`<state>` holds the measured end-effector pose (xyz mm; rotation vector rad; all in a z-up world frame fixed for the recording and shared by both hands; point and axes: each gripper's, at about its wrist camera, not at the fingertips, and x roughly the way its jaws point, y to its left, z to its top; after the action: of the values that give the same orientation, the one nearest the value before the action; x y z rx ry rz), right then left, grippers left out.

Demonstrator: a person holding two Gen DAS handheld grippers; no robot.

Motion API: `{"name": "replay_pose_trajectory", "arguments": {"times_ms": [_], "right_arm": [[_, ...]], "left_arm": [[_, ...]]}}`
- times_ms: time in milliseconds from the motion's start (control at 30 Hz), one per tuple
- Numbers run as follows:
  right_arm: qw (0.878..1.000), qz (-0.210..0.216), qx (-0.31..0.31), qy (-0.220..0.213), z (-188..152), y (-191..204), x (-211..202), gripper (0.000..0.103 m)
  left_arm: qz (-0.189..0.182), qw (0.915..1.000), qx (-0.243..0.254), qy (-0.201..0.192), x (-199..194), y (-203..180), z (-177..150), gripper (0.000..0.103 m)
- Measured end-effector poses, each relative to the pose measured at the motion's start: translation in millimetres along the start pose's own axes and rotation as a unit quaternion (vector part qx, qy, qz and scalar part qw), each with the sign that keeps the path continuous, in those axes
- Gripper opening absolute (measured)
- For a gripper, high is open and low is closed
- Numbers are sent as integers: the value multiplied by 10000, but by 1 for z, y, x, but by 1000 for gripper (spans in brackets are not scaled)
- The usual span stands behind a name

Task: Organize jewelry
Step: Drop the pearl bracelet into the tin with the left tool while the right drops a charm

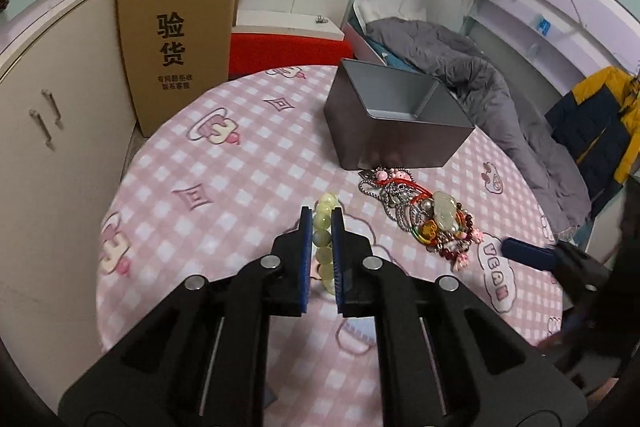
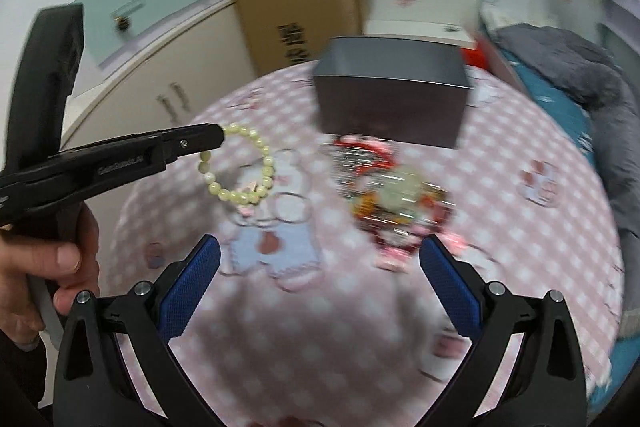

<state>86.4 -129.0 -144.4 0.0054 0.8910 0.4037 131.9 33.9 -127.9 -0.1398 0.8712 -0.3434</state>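
My left gripper (image 1: 321, 217) is shut on a pale green bead bracelet (image 1: 322, 239), held above the pink checked tablecloth (image 1: 224, 171). The right wrist view shows the bracelet (image 2: 240, 167) hanging as a loop from the left gripper's tip (image 2: 216, 139). A tangled pile of jewelry (image 1: 424, 215), with a jade pendant, red cords and metal chains, lies on the cloth in front of an open grey metal box (image 1: 396, 123). My right gripper (image 2: 320, 259) is open and empty, near the pile (image 2: 396, 203) and the box (image 2: 392, 95). It shows at the right edge of the left wrist view (image 1: 532, 255).
A tall cardboard box (image 1: 176, 39) stands at the table's far left beside a cream cabinet (image 1: 48, 131). A red and white box (image 1: 288, 47) sits behind the table. A bed with a grey quilt (image 1: 480, 83) lies to the right.
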Motion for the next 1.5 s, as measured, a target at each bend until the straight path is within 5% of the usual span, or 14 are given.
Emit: {"name": "replay_pose_trajectory", "arguments": {"times_ms": [300,367,400,533,767,1133,1267,1500], "right_arm": [[9959,335,-806,255,12,37,55,90],[9947,195,-947,358,16,38,71,77],[9941,128,-1001,405,16,40,78,57],[9912,89,-1268,376,14,46,78,15],[9956,690,-597,193,26,16,43,14],[9966,210,88,-798,120,-72,-33,14],[9965,199,436,-685,143,-105,-23,15],[9975,140,683,-67,140,-119,15,18]], "left_arm": [[69,9991,-264,-325,-38,22,-8,9],[134,9990,-279,-321,-39,26,-9,9],[173,9989,-309,-313,-38,29,-10,9],[265,9987,-290,-313,-40,31,-11,9],[140,9990,-149,-395,-40,22,3,9],[-500,9927,423,-1013,-42,-37,89,9],[-787,9920,465,-870,-14,-56,126,9],[-553,9973,419,-231,52,-66,142,10]]}}
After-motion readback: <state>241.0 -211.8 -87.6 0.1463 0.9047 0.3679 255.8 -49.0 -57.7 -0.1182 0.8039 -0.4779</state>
